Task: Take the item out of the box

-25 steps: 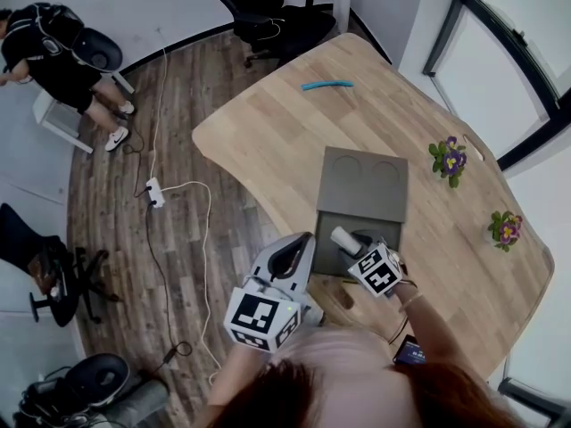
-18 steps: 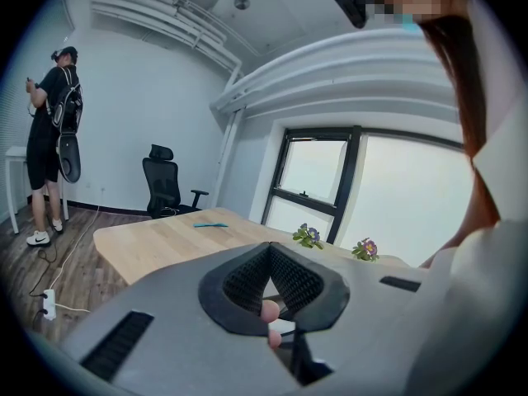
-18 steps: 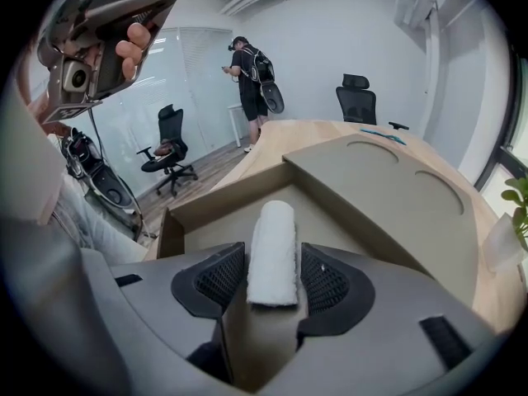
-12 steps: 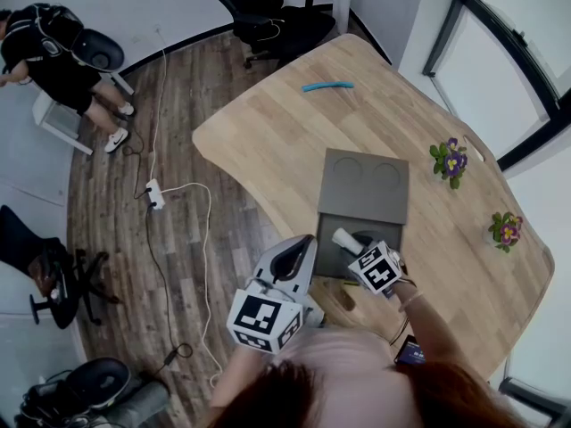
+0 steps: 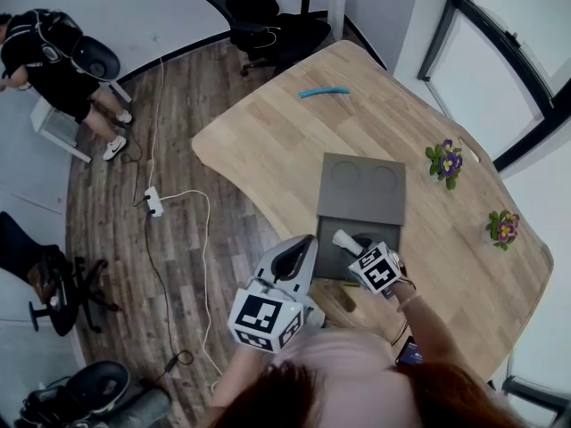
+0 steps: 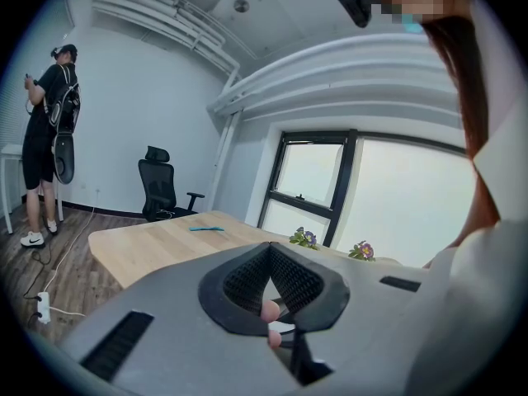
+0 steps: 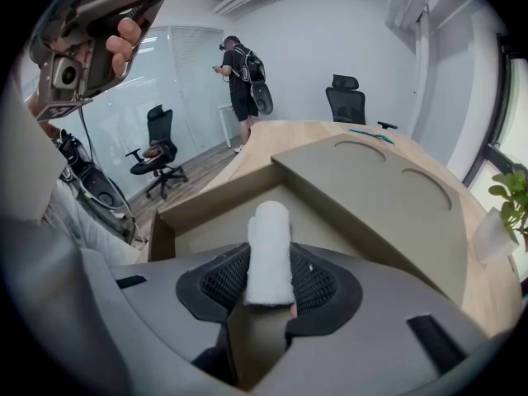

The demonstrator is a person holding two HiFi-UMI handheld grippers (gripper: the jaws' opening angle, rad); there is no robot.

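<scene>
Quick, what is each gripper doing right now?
Left gripper: closed, empty.
Right gripper: jaws have just been closing, now holding the white roll.

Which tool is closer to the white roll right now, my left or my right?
Right. The right tool has the white roll between its jaws, which have just been closing, over the box. The left tool is beside the box, apart.

I see a white roll (image 7: 270,250) with a soft, fuzzy look; the box (image 5: 361,185) is dull grey-brown all over; the surface (image 5: 268,141) is pale yellow wood with thin stripes; the strip (image 5: 325,91) is bright blue; the two little plants (image 5: 446,160) have purple flowers and green leaves; the floor (image 5: 178,132) is dark brown planks; the chair (image 5: 268,16) is black.
</scene>
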